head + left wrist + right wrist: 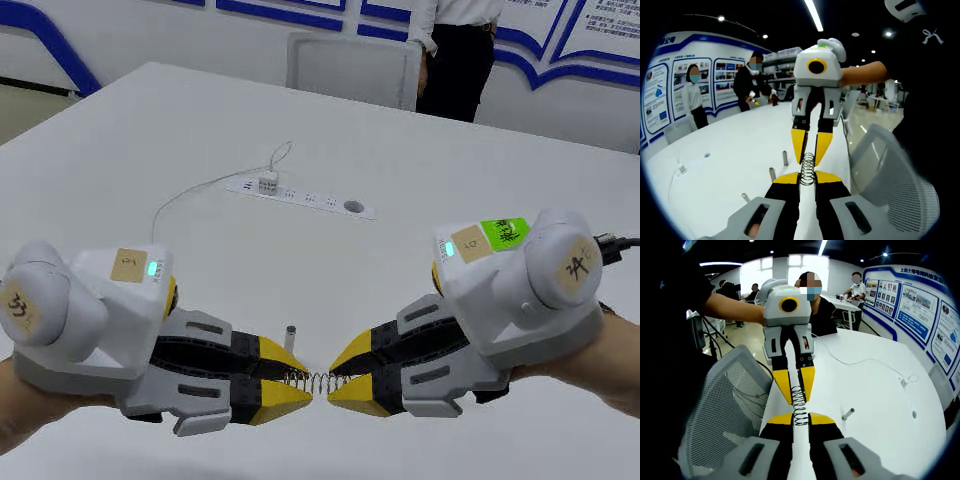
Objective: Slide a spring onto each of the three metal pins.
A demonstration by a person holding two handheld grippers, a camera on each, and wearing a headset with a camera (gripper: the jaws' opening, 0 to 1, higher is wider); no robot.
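A small steel spring (318,381) stretches level between the two grippers just above the white table (420,170). My left gripper (304,381) is shut on its left end, and my right gripper (336,378) is shut on its right end. In the left gripper view the spring (807,168) rises from my own yellow tips toward the right gripper (811,159). There, three metal pins (785,158) (772,174) (745,197) stand on the table to the left of the jaws. One pin (290,335) shows just behind the spring. The right gripper view shows the spring (799,407) and one pin (848,414).
A white power strip (300,197) with a plug and a thin cable (190,195) lies mid-table. A grey chair (352,66) and a standing person (455,50) are at the far edge. A mesh chair (725,400) sits beside the near table edge.
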